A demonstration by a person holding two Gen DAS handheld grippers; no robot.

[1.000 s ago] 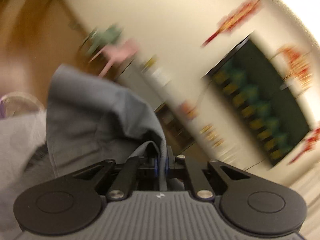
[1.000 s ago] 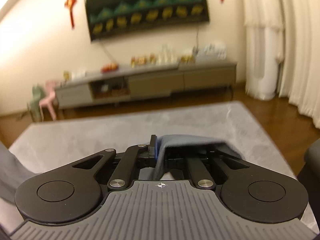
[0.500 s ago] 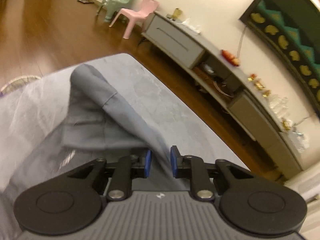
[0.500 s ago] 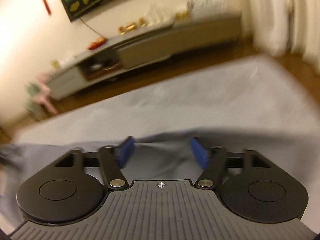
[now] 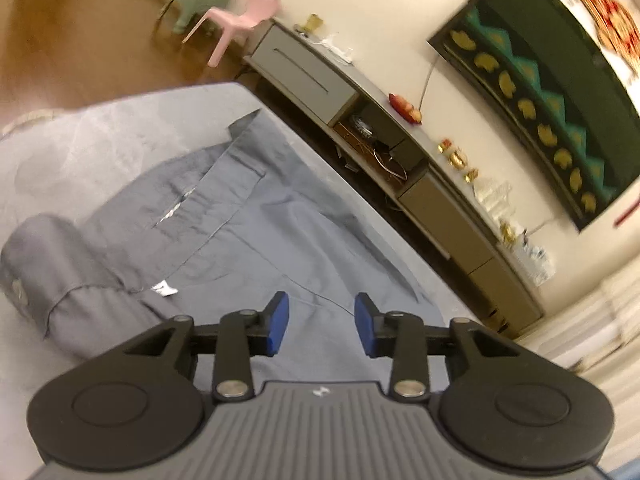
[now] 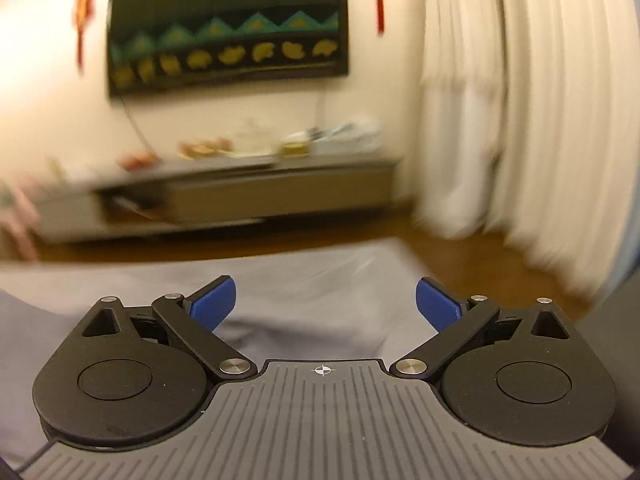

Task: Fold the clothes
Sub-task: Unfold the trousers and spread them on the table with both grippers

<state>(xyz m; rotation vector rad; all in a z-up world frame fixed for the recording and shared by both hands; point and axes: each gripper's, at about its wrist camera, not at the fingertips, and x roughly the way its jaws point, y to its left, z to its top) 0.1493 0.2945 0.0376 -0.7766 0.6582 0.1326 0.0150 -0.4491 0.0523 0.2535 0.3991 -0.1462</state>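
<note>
Releasing, both sides — entry for this moment of the folding job

Item one: grey shirt, lying spread on the grey bench cover, collar end far from me, one rolled sleeve bunched at the near left, a small white label showing beside it. Cloth also shows low in the right view, flat under that tool.

Item two: left gripper. My jaws are opening, blue pads partly apart, nothing pinched between them; the shirt lies below and beyond the tips. The tool looks down across the garment at a slant, tilted in the view.

Item three: right gripper. My jaws are opening too and stand wide, nothing between the pads. Pointed only a little downward, toward the TV cabinet and curtains; view blurred.

Handling note, my judgement: the lay-down looks done, so the step is a clean let-go. Best to clear the pads fully before lifting away, so no fabric drags and rumples the panel. The bunched sleeve looks like the next place needing attention; take it by its cuff edge and draw it flat before any fold
</note>
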